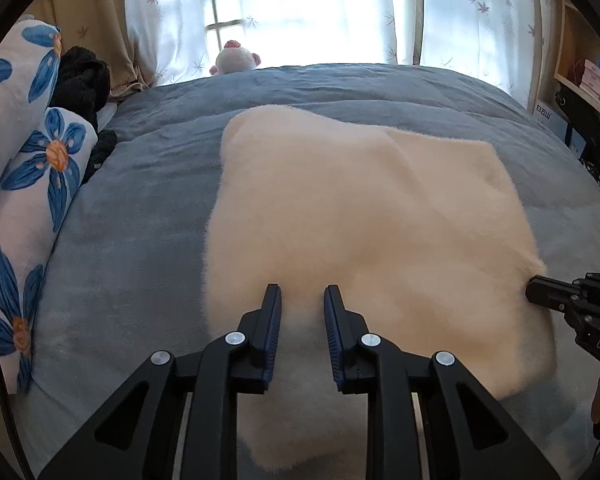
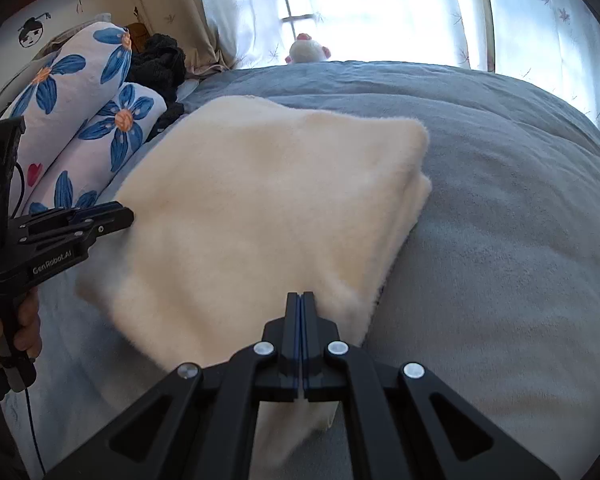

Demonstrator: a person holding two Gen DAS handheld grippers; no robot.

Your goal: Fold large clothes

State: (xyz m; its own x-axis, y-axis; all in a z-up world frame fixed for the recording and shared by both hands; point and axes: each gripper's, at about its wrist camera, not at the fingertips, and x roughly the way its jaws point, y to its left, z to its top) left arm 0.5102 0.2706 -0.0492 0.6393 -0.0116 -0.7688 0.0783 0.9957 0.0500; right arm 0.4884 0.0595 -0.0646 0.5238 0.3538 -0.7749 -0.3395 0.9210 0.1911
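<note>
- A cream fleece garment (image 1: 364,216), thick and fluffy, lies folded into a rough rectangle on a grey-blue bedspread (image 1: 148,184) that covers the whole bed.
- The left gripper (image 1: 302,294) reaches down onto the garment's near edge. Its two black fingers, lined with blue ribbed pads (image 1: 275,320), stand a narrow gap apart with fleece bunched between them; the fabric looks pinched, though the blur at the edge makes the contact hard to confirm.
- The right gripper (image 2: 300,300) sits at the garment's near right corner. Its jaws are pressed fully together, with only a thin blue line of pad showing between them, and the cream fleece rises up to meet their tips, so a thin fold seems caught there.
- In the left wrist view the right gripper's black tip touches the garment's right edge, and in the right wrist view the left gripper touches its left edge (a person's hand (image 2: 24,328) grips that tool's handle).
- Along the left side of the bed lie two white pillows printed with large blue flowers (image 1: 40,168), and a black fuzzy item (image 1: 82,80) rests behind them.
- At the far edge of the bed a small white plush toy (image 1: 234,58) with pink trim sits before a bright window hung with sheer curtains (image 1: 476,12) patterned with small leaves.
</note>
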